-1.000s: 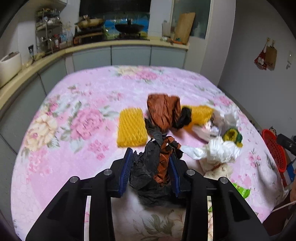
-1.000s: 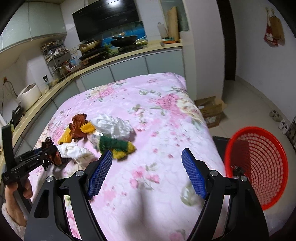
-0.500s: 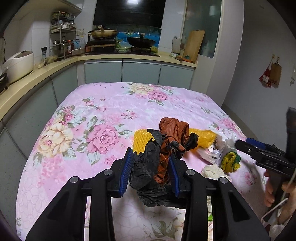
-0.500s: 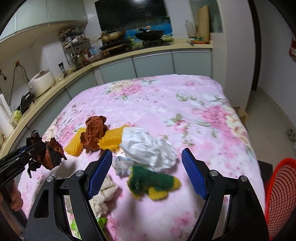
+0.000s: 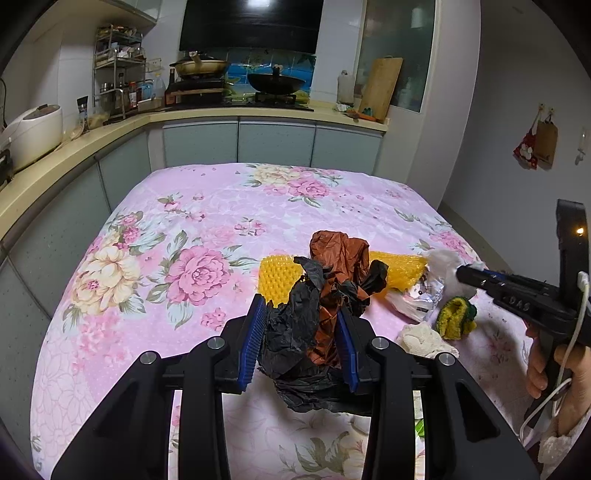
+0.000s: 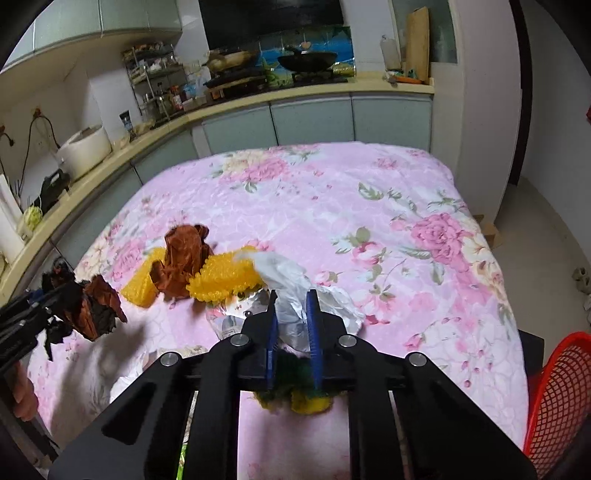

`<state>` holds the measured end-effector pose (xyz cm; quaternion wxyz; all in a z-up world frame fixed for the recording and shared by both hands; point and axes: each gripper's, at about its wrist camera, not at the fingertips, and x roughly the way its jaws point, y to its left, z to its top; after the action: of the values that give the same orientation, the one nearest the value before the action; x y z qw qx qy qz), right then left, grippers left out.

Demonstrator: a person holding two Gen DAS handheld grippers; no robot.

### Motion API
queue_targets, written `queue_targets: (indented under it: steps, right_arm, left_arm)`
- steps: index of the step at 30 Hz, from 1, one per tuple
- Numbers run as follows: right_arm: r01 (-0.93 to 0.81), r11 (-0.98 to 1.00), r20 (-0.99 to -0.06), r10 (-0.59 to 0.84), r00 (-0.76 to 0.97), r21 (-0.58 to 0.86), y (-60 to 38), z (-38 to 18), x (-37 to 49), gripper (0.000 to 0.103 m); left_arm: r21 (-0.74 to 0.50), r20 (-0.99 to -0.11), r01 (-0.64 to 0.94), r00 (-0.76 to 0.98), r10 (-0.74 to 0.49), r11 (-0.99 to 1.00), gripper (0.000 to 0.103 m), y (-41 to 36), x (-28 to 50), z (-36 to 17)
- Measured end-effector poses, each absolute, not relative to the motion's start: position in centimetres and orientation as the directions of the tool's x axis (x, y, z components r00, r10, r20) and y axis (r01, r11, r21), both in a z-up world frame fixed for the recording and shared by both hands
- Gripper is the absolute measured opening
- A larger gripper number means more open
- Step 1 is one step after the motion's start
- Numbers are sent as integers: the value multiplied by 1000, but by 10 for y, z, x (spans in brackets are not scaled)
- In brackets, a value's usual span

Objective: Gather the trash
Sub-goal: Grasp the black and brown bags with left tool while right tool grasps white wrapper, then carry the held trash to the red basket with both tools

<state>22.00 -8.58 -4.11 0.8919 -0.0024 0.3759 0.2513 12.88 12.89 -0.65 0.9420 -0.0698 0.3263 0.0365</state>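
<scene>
A white rice cooker (image 5: pixel 31 134) sat at the left of the frame. A black wok (image 5: pixel 275 82) and a wooden cutting board (image 5: pixel 380 86) were up top.

a home kitchen. at the top of the frame a stove (image 5: pixel 236 96) carries a wok (image 5: pixel 275 82) and a pan (image 5: pixel 199 66) under a dark hood (image 5: pixel 251 24). a curved counter (image 5: pixel 74 147) with grey cabinets (image 5: pixel 273 144) holds a rice cooker (image 5: pixel 31 129), a spice rack (image 5: pixel 118 85) and a cutting board (image 5: pixel 380 86). a table (image 5: pixel 229 206) under a pink flowered cloth fills the middle.
</scene>
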Motion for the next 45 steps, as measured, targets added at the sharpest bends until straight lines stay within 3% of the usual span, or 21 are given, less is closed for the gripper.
queue_targets:
  steps: [22, 45]
  right_arm:
    - [-390, 890, -545, 453, 705, 236, -164, 14, 175, 11]
    - [-144, 953, -536, 270, 800, 266, -283, 15, 167, 11]
  left_arm:
    - [-123, -557, -4, 828, -65, 992, 35, 79, 137, 22]
    - [-114, -576, 258, 770, -275, 959, 35, -64, 200, 33]
